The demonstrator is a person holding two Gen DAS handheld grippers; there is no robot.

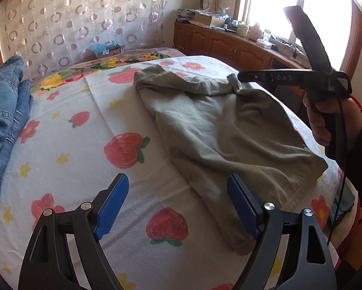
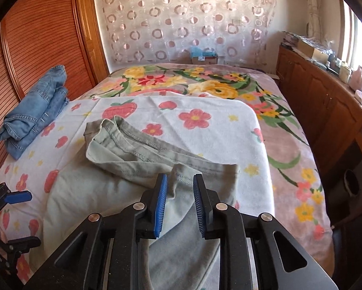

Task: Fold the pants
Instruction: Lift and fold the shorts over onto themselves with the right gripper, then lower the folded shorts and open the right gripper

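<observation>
Grey-green pants (image 1: 219,130) lie folded on a white strawberry-print towel (image 1: 84,145) on the bed. They also show in the right wrist view (image 2: 123,183), the waistband end rumpled at the far side. My left gripper (image 1: 178,205) is open and empty, low over the towel at the near hem of the pants. My right gripper (image 2: 179,203) has its jaws a narrow gap apart with a raised fold of the pants between them; the pads do not visibly pinch it. In the left wrist view the right gripper (image 1: 241,77) is at the pants' far right edge.
Folded blue jeans (image 2: 35,118) lie at the towel's left edge, also in the left wrist view (image 1: 4,120). A floral blanket (image 2: 290,145) covers the bed. A wooden cabinet (image 2: 326,111) with clutter runs along the right; a wooden wardrobe (image 2: 35,36) stands left.
</observation>
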